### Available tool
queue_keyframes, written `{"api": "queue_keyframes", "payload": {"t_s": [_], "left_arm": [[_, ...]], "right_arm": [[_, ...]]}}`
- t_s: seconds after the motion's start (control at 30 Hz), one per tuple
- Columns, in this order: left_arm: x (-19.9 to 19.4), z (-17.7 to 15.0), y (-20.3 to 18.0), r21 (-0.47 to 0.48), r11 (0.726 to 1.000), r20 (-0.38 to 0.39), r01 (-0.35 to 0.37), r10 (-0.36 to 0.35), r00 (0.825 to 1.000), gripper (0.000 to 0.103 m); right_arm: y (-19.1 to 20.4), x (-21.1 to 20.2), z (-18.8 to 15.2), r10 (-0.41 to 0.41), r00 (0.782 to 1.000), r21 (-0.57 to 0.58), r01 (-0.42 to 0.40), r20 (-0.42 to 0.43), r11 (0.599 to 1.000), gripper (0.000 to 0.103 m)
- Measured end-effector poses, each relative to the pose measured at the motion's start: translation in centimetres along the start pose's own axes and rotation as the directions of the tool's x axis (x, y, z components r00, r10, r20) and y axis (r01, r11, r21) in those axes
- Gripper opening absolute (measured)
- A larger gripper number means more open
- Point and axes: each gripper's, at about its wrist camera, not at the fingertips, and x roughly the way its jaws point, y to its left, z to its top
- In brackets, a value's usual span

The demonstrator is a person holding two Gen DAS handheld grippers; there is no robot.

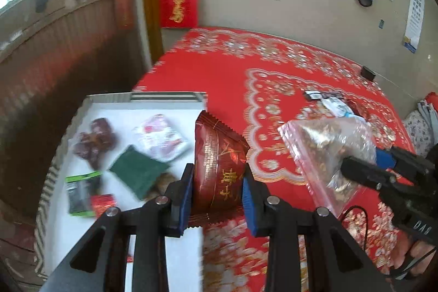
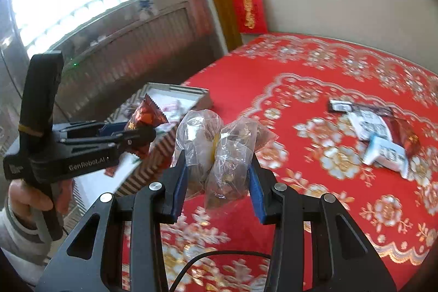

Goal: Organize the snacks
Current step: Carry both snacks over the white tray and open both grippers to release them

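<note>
My left gripper (image 1: 217, 192) is shut on a dark red foil snack packet (image 1: 219, 155), held above the right edge of a white-lined box (image 1: 115, 100). The box holds several snacks: red dates (image 1: 94, 140), a green packet (image 1: 138, 168), a pink-white packet (image 1: 160, 137). My right gripper (image 2: 219, 182) is shut on a clear plastic bag of brown snacks (image 2: 219, 147), raised over the red cloth. In the right wrist view the left gripper (image 2: 137, 137) with the red packet (image 2: 146, 116) is at the left, over the box (image 2: 178, 92).
A red floral tablecloth (image 2: 314, 89) covers the table. Several loose packets (image 2: 375, 133) lie on it at the right. A person's hand (image 2: 30, 196) holds the left gripper's handle. Wall, red hangings and a window stand behind.
</note>
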Motion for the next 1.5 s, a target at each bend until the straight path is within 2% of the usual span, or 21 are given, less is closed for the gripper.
{"api": "queue_keyframes", "payload": {"t_s": [0.5,0.8,1.03,1.2,1.5], "left_arm": [[-1.7,-3.5,7.7,-0.102,0.991,-0.016,-0.087,0.086,0.996,0.034],[-2.1,-5.9,12.7,-0.184,0.972,-0.055,-0.144,0.136,0.989,0.034],[-0.6,-7.4,13.7,-0.207,0.968,-0.099,-0.144,0.125,0.987,0.034],[-0.1,-7.5,13.8,-0.213,0.967,-0.102,-0.142,0.123,0.987,0.034],[0.9,-7.5,14.0,-0.205,0.965,-0.112,-0.163,0.142,0.984,0.034]], "right_arm": [[6.8,4.1,2.5,0.104,0.994,-0.100,-0.106,-0.029,0.989,0.039],[9.6,7.1,3.4,0.141,0.987,-0.131,-0.150,-0.073,0.980,0.039],[12.1,9.8,2.3,0.167,0.975,-0.165,-0.191,-0.148,0.968,0.039],[13.5,11.4,0.9,0.170,0.962,-0.184,-0.210,-0.213,0.960,0.039],[13.8,12.8,-0.3,0.168,0.952,-0.188,-0.220,-0.257,0.957,0.039]]}}
